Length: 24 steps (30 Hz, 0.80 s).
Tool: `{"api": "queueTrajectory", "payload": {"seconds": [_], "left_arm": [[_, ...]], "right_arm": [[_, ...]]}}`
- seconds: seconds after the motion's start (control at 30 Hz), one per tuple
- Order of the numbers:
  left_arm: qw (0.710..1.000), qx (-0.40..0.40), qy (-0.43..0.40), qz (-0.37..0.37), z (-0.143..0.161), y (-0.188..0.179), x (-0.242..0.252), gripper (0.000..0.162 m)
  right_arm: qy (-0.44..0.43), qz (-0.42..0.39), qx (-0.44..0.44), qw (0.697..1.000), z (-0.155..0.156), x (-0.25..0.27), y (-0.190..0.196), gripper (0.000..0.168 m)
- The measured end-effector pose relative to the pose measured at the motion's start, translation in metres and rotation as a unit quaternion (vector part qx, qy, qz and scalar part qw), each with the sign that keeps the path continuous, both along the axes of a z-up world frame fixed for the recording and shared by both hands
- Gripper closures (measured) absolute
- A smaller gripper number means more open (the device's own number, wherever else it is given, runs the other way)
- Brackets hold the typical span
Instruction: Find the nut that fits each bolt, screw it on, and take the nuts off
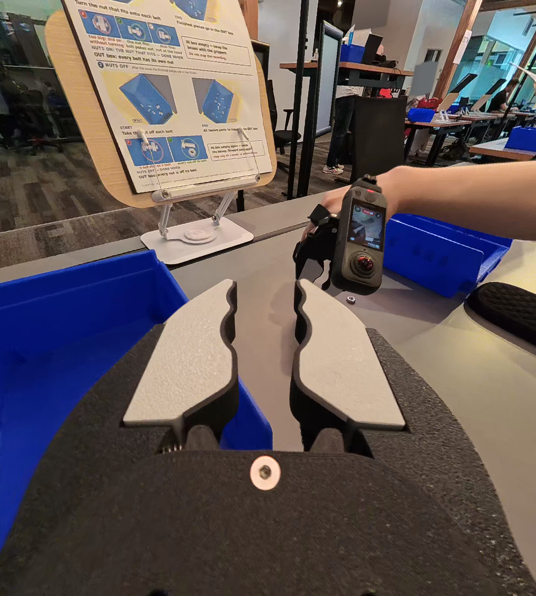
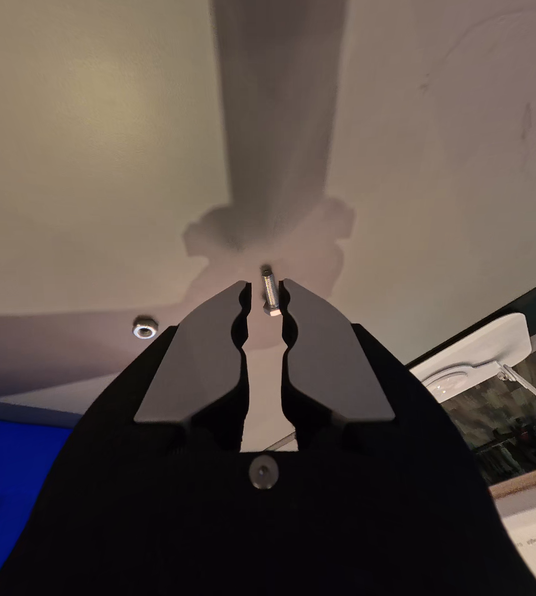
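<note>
While lying loose on the grey table: small, rigid, light steel hardware, likely to skid or roll under a clumsy touch.

Bolt (image 2: 270,295): short silver hex-head screw, threaded shank pointing away from the right camera, head nearest the lens; resting between the tips of the right gripper (image 2: 265,283), closer to the right-hand finger, contact not certain.

Handling: hard and smooth, not fragile; threads offer some bite, hex flats the surest hold; best judged taken across the head or upper shank, leaving the threaded end free for a nut.

Nut (image 2: 144,330): bright hex nut, flat on the table, bore facing up, apart from the bolt on its left; seen also from the left camera (image 1: 351,299), just below the right tool.

Right jaws: spread narrowly around the bolt, not yet pinching it.

Left gripper (image 1: 265,283): jaws spread wide, nothing between them, held above the table (image 1: 454,403) beside a blue bin (image 1: 66,322).

Surroundings: second blue bin (image 1: 437,251) behind the right hand (image 1: 334,200); instruction sheet on a stand (image 1: 170,96) at the table's far edge; black wrist pad (image 1: 524,316) at right.

Risk: bolt squirting sideways if the closing fingers catch it off-centre.
</note>
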<state>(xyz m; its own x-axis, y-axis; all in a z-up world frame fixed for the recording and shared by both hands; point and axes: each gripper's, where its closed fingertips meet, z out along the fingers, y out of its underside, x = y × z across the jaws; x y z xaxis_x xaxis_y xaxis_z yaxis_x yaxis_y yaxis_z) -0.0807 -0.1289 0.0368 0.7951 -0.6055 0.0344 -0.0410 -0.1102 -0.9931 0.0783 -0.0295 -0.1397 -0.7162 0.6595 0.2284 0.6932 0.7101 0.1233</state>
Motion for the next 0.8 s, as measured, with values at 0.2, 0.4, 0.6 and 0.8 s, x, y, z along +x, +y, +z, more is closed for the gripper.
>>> {"api": "queueTrajectory", "payload": {"seconds": [0.2,0.4,0.6,0.8], "left_arm": [[1.0,-0.005,-0.003,0.004,-0.007,0.002,-0.006,0.13],[1.0,-0.011,-0.007,-0.003,-0.009,0.003,-0.006,0.13],[1.0,-0.011,-0.008,-0.006,-0.011,0.003,-0.004,0.13],[1.0,-0.022,-0.011,-0.013,-0.016,0.003,-0.001,0.13]], "right_arm": [[-0.021,0.005,0.002,1.0,-0.009,0.0,0.008,0.152],[-0.038,0.001,-0.005,0.999,-0.016,0.002,0.01,0.154],[-0.043,-0.013,-0.022,0.999,-0.019,0.003,0.01,0.158],[-0.047,-0.028,-0.031,0.998,-0.019,0.003,0.01,0.159]]}}
